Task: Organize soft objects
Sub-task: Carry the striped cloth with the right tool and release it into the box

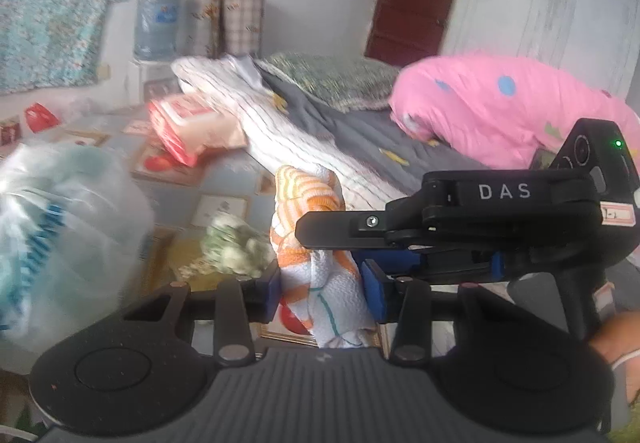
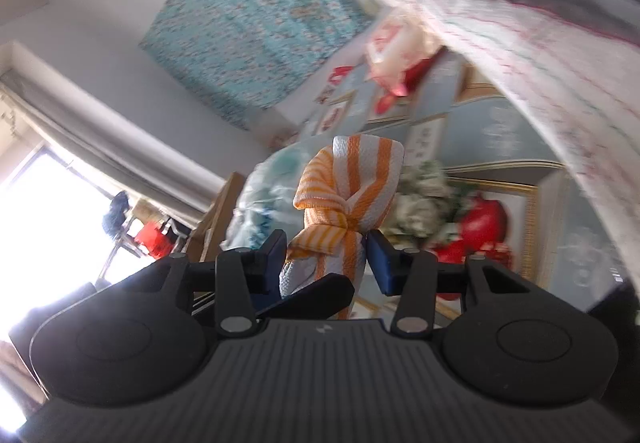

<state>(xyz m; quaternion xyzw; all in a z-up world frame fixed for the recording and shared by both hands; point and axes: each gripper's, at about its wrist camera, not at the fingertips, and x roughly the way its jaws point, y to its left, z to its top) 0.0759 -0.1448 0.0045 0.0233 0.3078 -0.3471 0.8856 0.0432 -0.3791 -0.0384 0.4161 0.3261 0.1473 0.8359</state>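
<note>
- Left wrist view: orange-striped towel [image 1: 320,243], bunched between the left gripper [image 1: 326,293] pads, which are clamped on it.
- Right gripper [image 2: 326,263] is likewise clamped on the same towel, at its knotted waist.
- Handling, judged: light, limp, non-fragile; hold bunched folds, not loose edges.
- Pose: both grippers tilted slightly downward, right crossing just above left.

Left gripper [image 1: 320,293]: blue pads clamped on cloth [image 1: 320,275], pointing down-forward. Right gripper [image 2: 326,263]: pads pinched on the same cloth's knotted end, crossing in from the right just above the left's jaws. Person's hand [image 1: 616,339] at right edge.
</note>
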